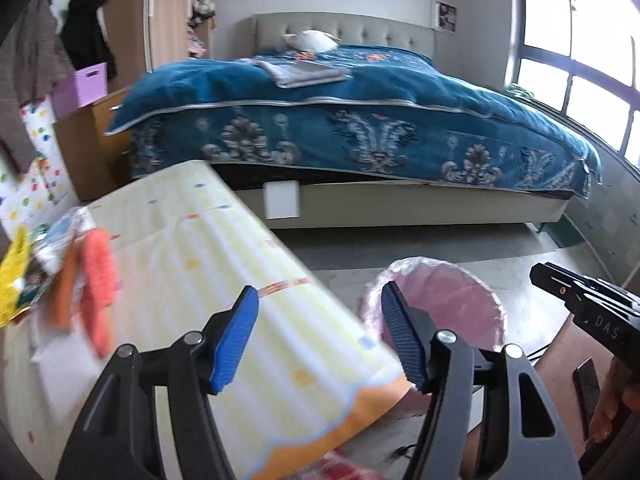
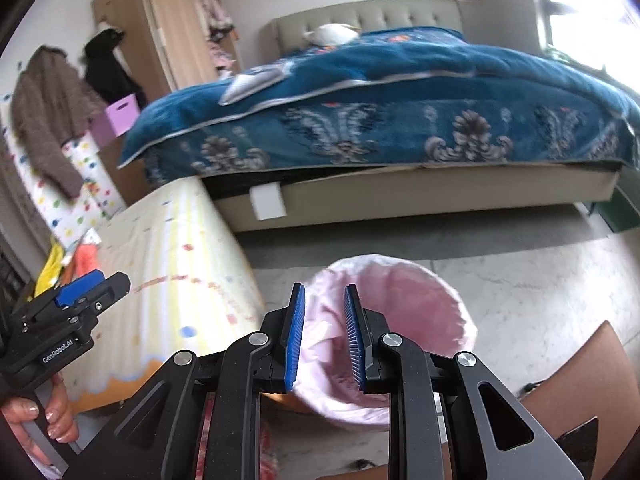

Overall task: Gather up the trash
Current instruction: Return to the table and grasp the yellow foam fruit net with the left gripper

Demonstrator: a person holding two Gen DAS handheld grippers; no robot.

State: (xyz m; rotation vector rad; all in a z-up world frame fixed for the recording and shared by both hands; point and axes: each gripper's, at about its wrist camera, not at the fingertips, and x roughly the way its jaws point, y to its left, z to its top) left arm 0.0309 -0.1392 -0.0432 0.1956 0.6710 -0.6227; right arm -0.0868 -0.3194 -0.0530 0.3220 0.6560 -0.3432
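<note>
A waste bin lined with a pink bag (image 1: 452,308) stands on the floor beside a table; it also shows in the right wrist view (image 2: 404,320). My left gripper (image 1: 320,336) is open and empty above the table's near corner, just left of the bin. My right gripper (image 2: 324,336) is open a little and empty, held above the bin's left rim. Trash lies at the table's far left: an orange wrapper (image 1: 96,280), a yellow packet (image 1: 14,280) and a white and blue packet (image 1: 64,236). The orange and yellow pieces show in the right wrist view (image 2: 86,260).
The table has a pale yellow cloth (image 1: 208,272). A bed with a blue blanket (image 1: 360,120) fills the back. A brown chair (image 2: 592,384) stands at the right of the bin. A wardrobe (image 2: 160,32) and a purple box (image 1: 88,84) are at the back left.
</note>
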